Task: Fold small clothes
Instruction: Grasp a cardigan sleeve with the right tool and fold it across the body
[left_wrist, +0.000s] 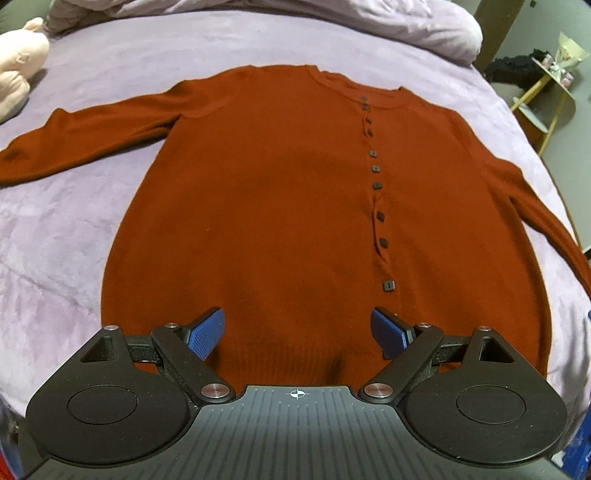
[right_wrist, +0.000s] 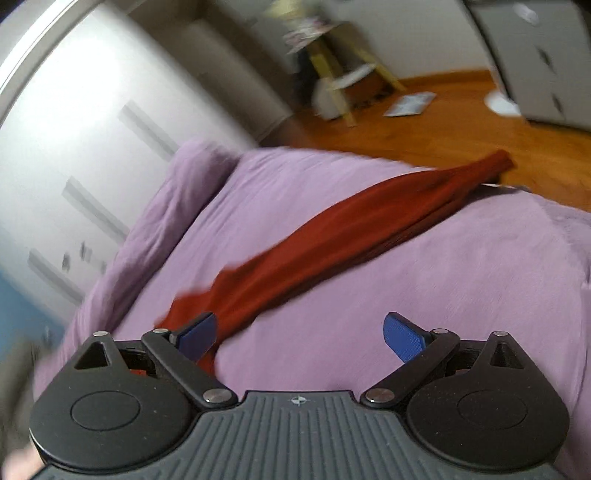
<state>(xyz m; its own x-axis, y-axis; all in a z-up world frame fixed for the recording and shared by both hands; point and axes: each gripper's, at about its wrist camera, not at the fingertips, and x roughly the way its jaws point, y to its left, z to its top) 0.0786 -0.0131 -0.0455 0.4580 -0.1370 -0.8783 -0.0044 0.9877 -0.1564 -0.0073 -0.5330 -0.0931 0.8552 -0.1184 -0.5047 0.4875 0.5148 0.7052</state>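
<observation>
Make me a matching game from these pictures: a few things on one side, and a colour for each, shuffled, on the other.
Things:
1. cardigan
2. bedcover
3. soft toy
4. floor

Colours:
A. pale pink
B. rust red
C. warm wood brown
D. lilac

Pairs: 1-B, 2-D, 3-A, 4-C.

Black linkage arms, blue ribbed pads (left_wrist: 207, 334)
</observation>
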